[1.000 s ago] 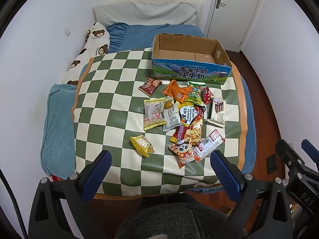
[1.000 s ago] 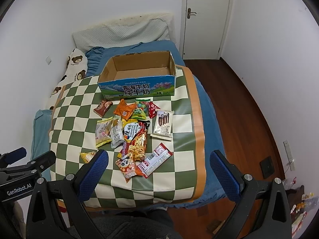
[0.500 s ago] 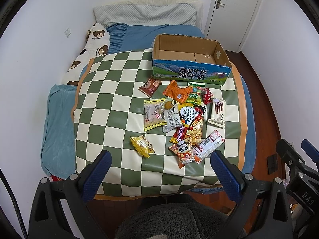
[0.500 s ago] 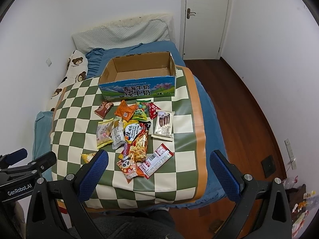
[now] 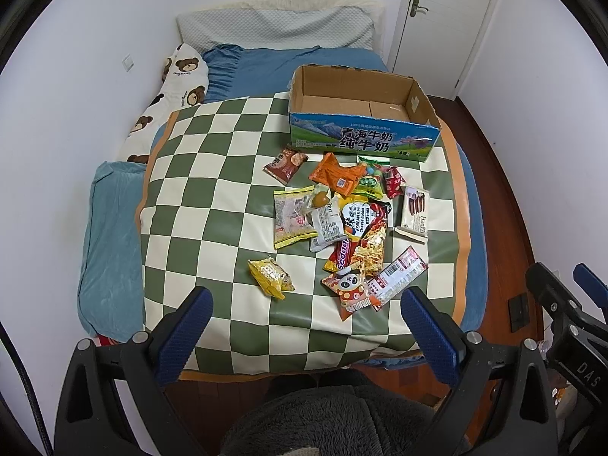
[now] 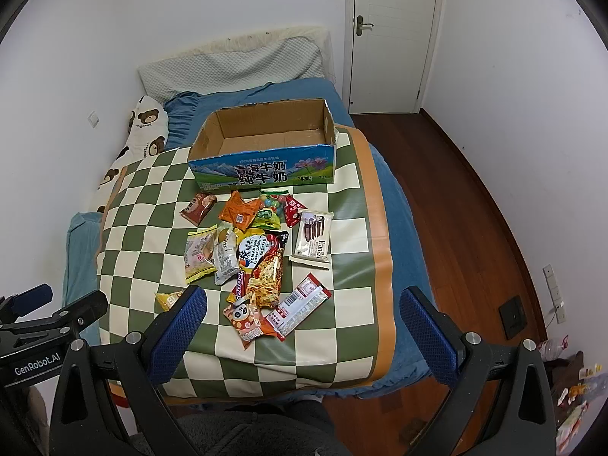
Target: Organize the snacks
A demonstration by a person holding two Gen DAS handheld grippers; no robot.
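Snacks (image 5: pixel 342 224) lie ahead of both wide-spread tools, left (image 5: pixel 306 321) and right (image 6: pixel 304 321), untouched.

The right gripper (image 6: pixel 303 321) sits slightly higher and further back than a second ago; in its view, the heap of bright plastic snack packets (image 6: pixel 262 252) lies lower in frame. The left wrist view shows no visible shift.

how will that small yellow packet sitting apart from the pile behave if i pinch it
The yellow packet looks puffy and crinkled, so probably light and it may crush under a pinch. Its glossy film could slip. Lying alone on the checkered mat, it should lift without dragging others.
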